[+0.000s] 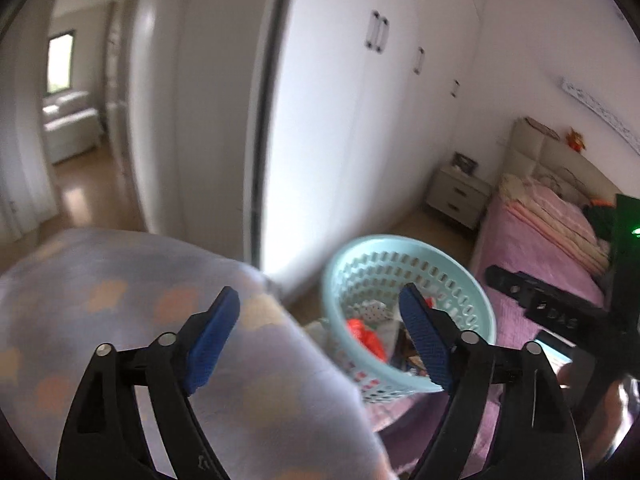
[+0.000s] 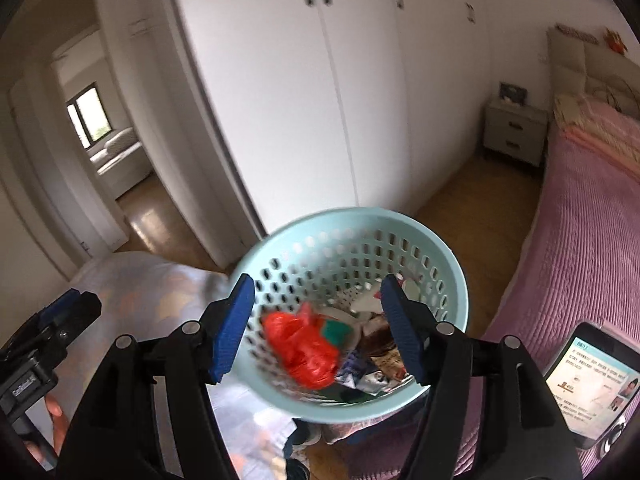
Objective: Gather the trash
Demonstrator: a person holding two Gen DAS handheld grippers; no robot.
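Observation:
A light blue perforated basket [image 2: 448,276] sits tilted on the corner of a pink bed [image 2: 580,264]. It holds a crumpled red plastic bag [image 2: 304,344], wrappers and paper scraps [image 2: 368,372]. My right gripper [image 2: 318,328] is open, its blue pads on either side of the basket's mouth, holding nothing. My left gripper [image 1: 320,336] is open and empty; the basket [image 1: 452,276] sits just right of its middle, with the red bag [image 1: 366,338] between the pads. The right gripper's black body [image 1: 540,304] shows at the right of the left wrist view.
A lilac quilt with pale patches [image 1: 120,320] lies at the left, below the left gripper. White wardrobe doors [image 2: 320,100] stand behind. A nightstand [image 2: 514,132] is by the bed head. A phone [image 2: 588,384] lies on the bed. A doorway [image 2: 108,140] opens at left.

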